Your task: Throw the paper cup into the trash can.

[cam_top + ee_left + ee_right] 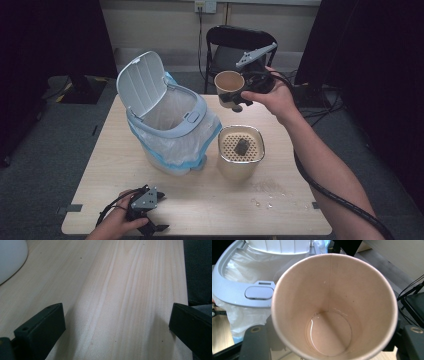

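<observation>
Right gripper (239,98), upper centre of the high view, clamps a paper cup (228,83) held above the table (210,200), beside the open bin (167,117). Cup holds a little liquid. Left gripper (150,220), lower left, rests on the table, jaws wide and empty.

One paper cup (229,82). One white lidded bin (167,122) with one plastic liner bag (170,145). One beige strainer container (241,150), one dark lump (242,146) on its perforated top. Two claws: left claw (150,225), right claw (239,97). One worktop (200,200). One black folding chair (235,42).
</observation>
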`<state>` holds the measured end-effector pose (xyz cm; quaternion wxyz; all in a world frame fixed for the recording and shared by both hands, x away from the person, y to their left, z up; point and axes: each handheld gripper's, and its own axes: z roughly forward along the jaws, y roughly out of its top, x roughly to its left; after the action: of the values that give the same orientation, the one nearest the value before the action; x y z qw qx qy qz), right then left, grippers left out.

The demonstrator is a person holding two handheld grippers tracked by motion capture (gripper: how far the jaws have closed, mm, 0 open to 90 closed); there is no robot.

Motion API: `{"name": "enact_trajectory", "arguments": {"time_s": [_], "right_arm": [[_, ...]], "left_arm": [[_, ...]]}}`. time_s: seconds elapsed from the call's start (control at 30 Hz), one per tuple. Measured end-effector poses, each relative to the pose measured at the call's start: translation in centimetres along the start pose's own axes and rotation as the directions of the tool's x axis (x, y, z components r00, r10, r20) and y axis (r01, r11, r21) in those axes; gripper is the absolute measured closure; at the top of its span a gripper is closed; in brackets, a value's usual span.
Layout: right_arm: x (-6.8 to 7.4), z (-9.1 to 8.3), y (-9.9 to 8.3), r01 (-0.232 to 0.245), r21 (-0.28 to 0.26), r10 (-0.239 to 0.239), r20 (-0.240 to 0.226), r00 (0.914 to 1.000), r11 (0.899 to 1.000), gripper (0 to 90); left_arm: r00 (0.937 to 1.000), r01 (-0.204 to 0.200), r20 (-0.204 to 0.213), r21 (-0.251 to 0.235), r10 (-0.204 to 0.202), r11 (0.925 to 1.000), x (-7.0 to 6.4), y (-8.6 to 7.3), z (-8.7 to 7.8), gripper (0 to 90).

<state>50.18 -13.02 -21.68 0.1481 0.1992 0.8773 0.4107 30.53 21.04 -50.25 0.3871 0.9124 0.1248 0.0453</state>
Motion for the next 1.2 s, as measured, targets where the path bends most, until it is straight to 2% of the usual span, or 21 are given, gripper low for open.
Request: {"name": "enact_trajectory", "arguments": {"time_s": [0.3, 0.43, 0.7, 1.0, 1.17, 1.2], "right_arm": [[0.5, 0.6, 1.9, 0.011, -0.010, -0.011, 0.006, 0.9999, 1.000, 28.8], [0.9, 1.2, 2.8, 0.033, -0.003, -0.033, 0.003, 0.9995, 0.999, 28.8], [1.6, 2.2, 4.3, 0.046, -0.018, -0.047, -0.017, 0.9988, 0.999, 28.8], [2.5, 3.6, 5.5, 0.053, -0.022, -0.054, -0.037, 0.9979, 0.998, 28.8], [2.9, 4.4, 5.8, 0.055, -0.030, -0.057, -0.052, 0.9970, 0.998, 28.8], [3.0, 4.5, 5.8, 0.052, -0.035, -0.054, -0.054, 0.9971, 0.998, 28.8]], "left_arm": [[1.0000, -0.002, 0.002, 0.001, 0.002, 1.0000, 0.0, 0.0, 0.0, 0.0], [1.0000, -0.003, 0.001, 0.000, 0.003, 1.0000, 0.0, 0.0, 0.0, 0.0], [1.0000, 0.000, 0.004, 0.006, 0.000, 1.0000, 0.0, 0.0, 0.0, 0.0], [1.0000, -0.003, 0.005, 0.019, 0.003, 0.9998, 0.0, 0.1, -0.1, 0.0], [1.0000, -0.002, 0.005, 0.011, 0.002, 0.9999, 0.0, 0.0, -0.1, 0.0], [1.0000, -0.004, 0.004, 0.024, 0.004, 0.9997, 0.0, 0.1, -0.1, 0.0]]}}
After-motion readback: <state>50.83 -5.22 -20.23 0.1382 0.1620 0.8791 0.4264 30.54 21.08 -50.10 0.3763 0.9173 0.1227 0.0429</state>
